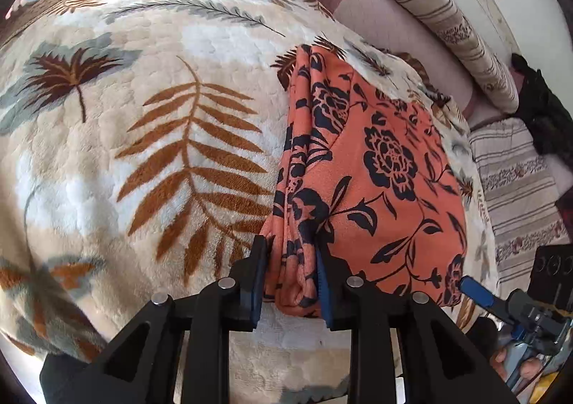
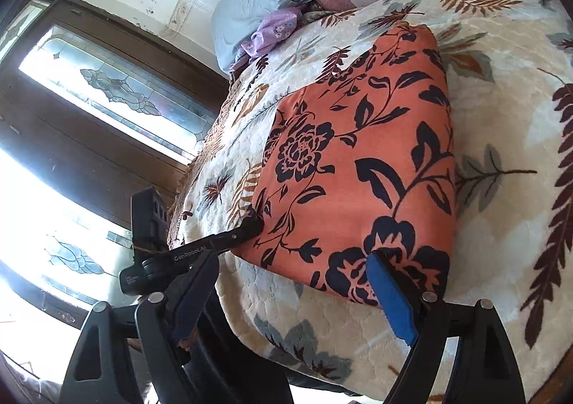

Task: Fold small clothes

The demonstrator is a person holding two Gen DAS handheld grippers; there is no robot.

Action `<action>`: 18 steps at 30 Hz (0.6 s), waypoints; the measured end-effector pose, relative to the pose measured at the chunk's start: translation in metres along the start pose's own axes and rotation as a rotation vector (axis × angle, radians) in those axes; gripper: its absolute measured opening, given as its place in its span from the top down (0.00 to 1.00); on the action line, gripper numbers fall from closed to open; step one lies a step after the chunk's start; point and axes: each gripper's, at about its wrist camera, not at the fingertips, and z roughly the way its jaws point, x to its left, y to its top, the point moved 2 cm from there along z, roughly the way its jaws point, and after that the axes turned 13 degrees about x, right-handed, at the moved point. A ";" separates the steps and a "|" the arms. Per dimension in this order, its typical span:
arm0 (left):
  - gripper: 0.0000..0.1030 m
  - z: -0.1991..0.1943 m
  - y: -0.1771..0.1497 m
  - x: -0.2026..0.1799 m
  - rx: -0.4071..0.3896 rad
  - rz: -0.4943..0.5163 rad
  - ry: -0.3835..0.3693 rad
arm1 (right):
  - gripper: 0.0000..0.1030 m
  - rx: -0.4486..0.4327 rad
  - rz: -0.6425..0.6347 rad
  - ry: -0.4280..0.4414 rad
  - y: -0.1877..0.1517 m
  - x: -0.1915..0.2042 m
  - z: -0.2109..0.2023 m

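An orange garment with dark navy flowers [image 1: 376, 168] lies folded on a cream leaf-print blanket [image 1: 143, 117]. My left gripper [image 1: 292, 250] is shut on the garment's bunched near-left edge, cloth pinched between its blue pads. In the right wrist view the garment [image 2: 358, 160] lies as a rough rectangle. My right gripper [image 2: 286, 282] is open with its jaws wide apart; the right blue finger [image 2: 392, 296] rests at the garment's near corner. The left gripper's fingertip [image 2: 247, 225] shows at the garment's left corner. The right gripper's blue fingertip [image 1: 472, 287] shows at the garment's near-right corner.
A pile of purple and grey clothes [image 2: 265, 3] lies at the blanket's far end. A striped bolster [image 1: 447, 21] and striped cushion [image 1: 519, 182] lie to the right of the blanket. A window with dark wooden frames [image 2: 89, 100] stands beyond the bed edge.
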 end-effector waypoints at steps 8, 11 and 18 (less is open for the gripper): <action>0.28 -0.039 0.003 -0.035 -0.145 0.099 0.199 | 0.16 -0.103 0.091 0.019 -0.013 -0.021 -0.041; 0.28 -0.043 0.003 -0.045 -0.173 0.120 0.273 | 0.16 -0.118 0.146 0.029 -0.020 -0.035 -0.049; 0.24 -0.049 -0.001 -0.060 -0.184 0.183 0.345 | 0.14 -0.139 0.233 0.041 -0.024 -0.054 -0.054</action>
